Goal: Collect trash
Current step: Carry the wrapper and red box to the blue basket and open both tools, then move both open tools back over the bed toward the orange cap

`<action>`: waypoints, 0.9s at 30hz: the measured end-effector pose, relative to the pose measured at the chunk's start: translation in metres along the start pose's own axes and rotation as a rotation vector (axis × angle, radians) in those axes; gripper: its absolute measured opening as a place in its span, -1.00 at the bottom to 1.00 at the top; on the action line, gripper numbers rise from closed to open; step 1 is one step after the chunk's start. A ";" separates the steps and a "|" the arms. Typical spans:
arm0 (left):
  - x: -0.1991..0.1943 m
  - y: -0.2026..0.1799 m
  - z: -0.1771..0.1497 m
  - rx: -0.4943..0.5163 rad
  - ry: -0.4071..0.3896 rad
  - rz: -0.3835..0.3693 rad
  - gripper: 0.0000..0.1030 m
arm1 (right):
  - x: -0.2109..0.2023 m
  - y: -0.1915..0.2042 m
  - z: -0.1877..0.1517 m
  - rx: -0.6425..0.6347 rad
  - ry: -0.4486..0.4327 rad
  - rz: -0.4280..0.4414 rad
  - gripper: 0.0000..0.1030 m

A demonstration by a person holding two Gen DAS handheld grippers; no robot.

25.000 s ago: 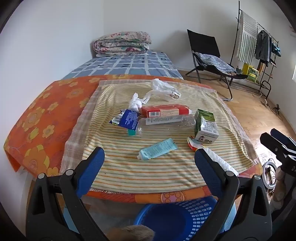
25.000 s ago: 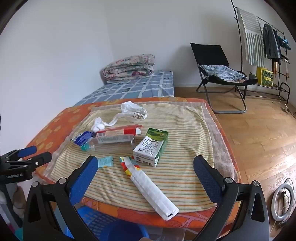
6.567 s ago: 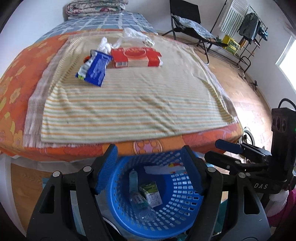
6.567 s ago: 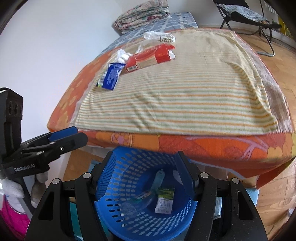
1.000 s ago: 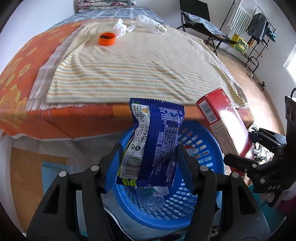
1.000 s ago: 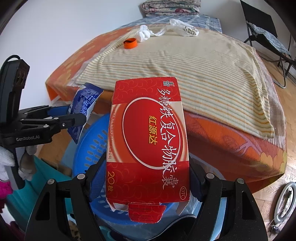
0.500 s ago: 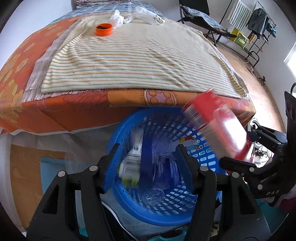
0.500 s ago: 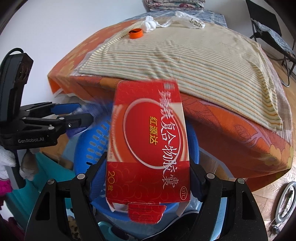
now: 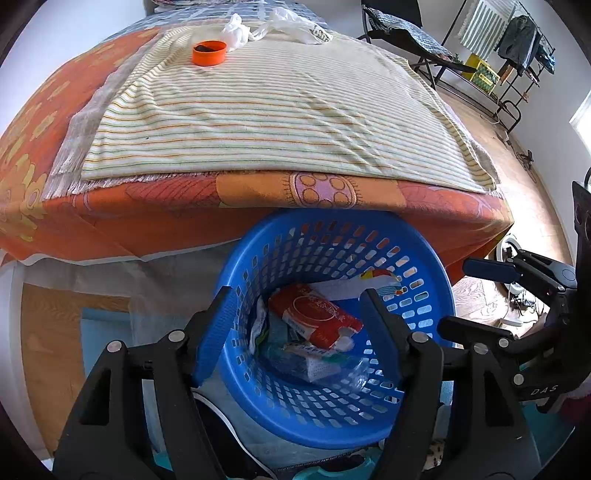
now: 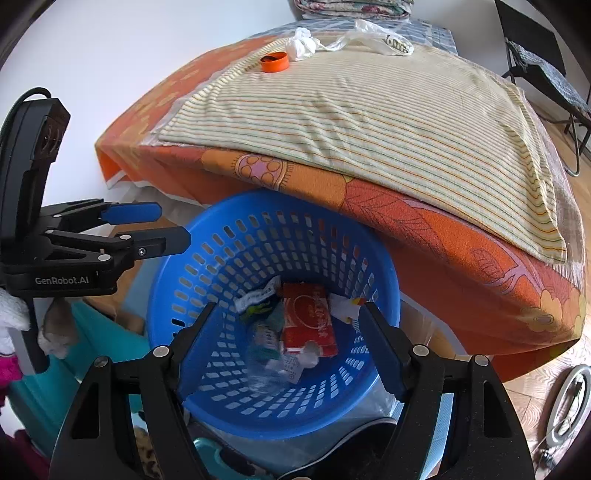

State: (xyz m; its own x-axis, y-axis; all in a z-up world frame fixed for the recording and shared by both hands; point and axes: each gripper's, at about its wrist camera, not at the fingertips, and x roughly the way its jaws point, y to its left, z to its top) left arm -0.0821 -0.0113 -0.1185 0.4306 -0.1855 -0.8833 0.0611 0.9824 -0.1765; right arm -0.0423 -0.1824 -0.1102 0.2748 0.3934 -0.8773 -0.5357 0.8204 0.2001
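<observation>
Dropped since a second ago: red box [image 9: 314, 319] and blue snack wrapper, both gone from the jaws; the box now lies in the blue basket [image 9: 424, 295], the wrapper not clearly told apart among the clear bottle [image 10: 264, 369], cartons and papers there.
Left gripper [image 9: 295, 314]: jaws apart, empty, above the basket.
Right gripper [image 10: 286, 325]: jaws apart, empty, likewise.
Remaining trash, far end of the striped cloth [image 9: 277, 110]: orange cap [image 9: 209, 52], white tissue [image 9: 236, 31], plastic bag [image 9: 295, 26].
Risks, judged: the cap may roll when nudged; the limp bag may slip a shallow pinch; the cloth may get caught with the tissue.
</observation>
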 end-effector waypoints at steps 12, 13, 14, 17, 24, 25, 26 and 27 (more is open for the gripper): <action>-0.002 -0.001 0.003 0.002 -0.013 0.010 0.38 | -0.002 0.003 0.003 -0.004 -0.012 -0.007 0.47; -0.002 -0.001 0.003 0.001 -0.014 0.010 0.38 | -0.002 0.003 0.003 -0.004 -0.013 -0.007 0.47; -0.002 -0.002 0.003 0.001 -0.014 0.011 0.38 | -0.002 0.003 0.003 -0.003 -0.015 -0.008 0.47; -0.001 -0.001 0.004 0.000 -0.013 0.014 0.38 | -0.002 0.003 0.003 0.001 -0.018 -0.010 0.47; -0.002 0.002 0.007 -0.014 -0.025 0.019 0.38 | -0.005 -0.001 0.007 0.022 -0.041 -0.010 0.47; -0.002 0.003 0.007 -0.019 -0.027 0.019 0.38 | -0.006 -0.001 0.008 0.026 -0.046 -0.011 0.47; -0.003 0.004 0.008 -0.022 -0.028 0.018 0.38 | -0.007 -0.002 0.008 0.030 -0.049 -0.009 0.47; -0.003 0.005 0.009 -0.026 -0.029 0.015 0.38 | -0.007 -0.003 0.009 0.035 -0.054 -0.007 0.47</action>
State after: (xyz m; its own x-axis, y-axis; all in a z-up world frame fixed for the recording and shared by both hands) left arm -0.0752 -0.0061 -0.1129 0.4576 -0.1692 -0.8729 0.0313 0.9842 -0.1744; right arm -0.0359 -0.1838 -0.1005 0.3216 0.4088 -0.8541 -0.5056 0.8368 0.2102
